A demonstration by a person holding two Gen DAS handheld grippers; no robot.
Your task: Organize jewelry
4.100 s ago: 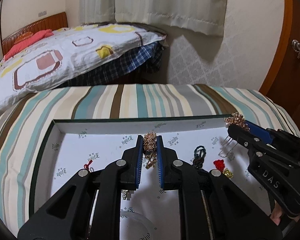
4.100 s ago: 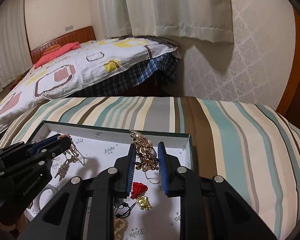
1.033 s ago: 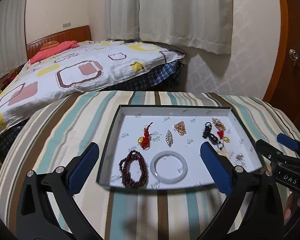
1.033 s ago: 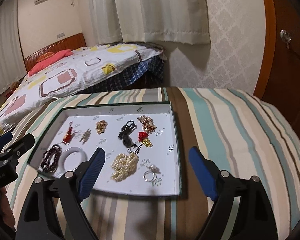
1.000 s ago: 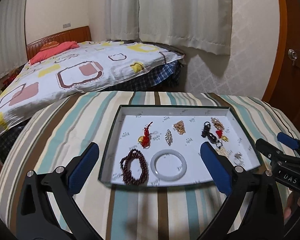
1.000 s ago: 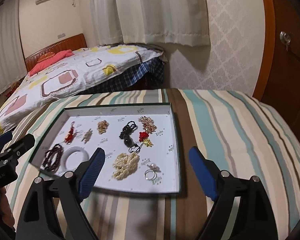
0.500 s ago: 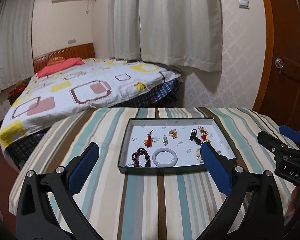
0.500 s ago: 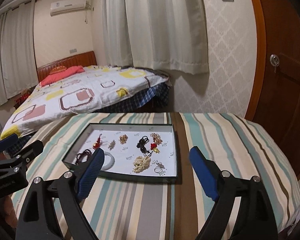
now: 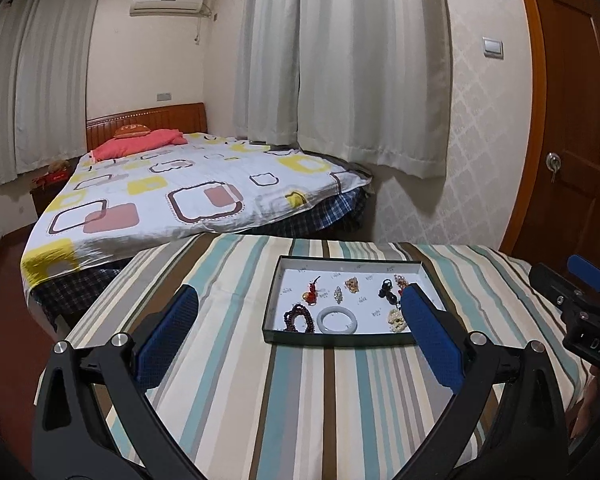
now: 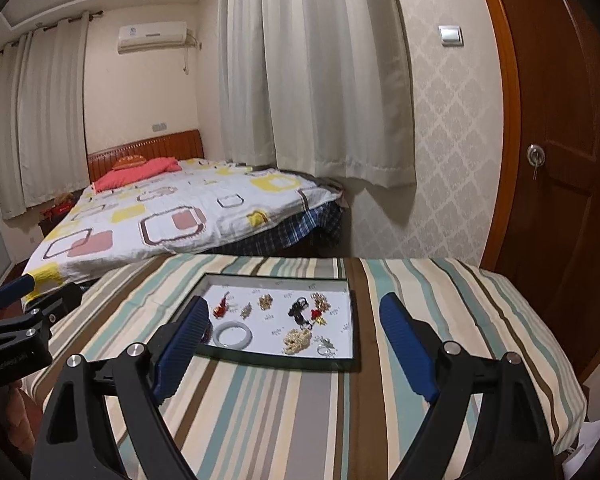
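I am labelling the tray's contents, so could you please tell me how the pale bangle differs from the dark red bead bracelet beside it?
The pale grey-white bangle is one smooth, rigid-looking ring lying as an open circle; the dark red bead bracelet is a string of small beads, bunched into loose loops. The bangle lies nearer the tray's middle, the bracelet nearer its left wall. Both rest flat near the front edge of the white-lined tray.

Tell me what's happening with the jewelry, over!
Left gripper open, empty. Right gripper open, empty. Jewelry lies spread in the tray on the striped cloth. Nothing in the way.
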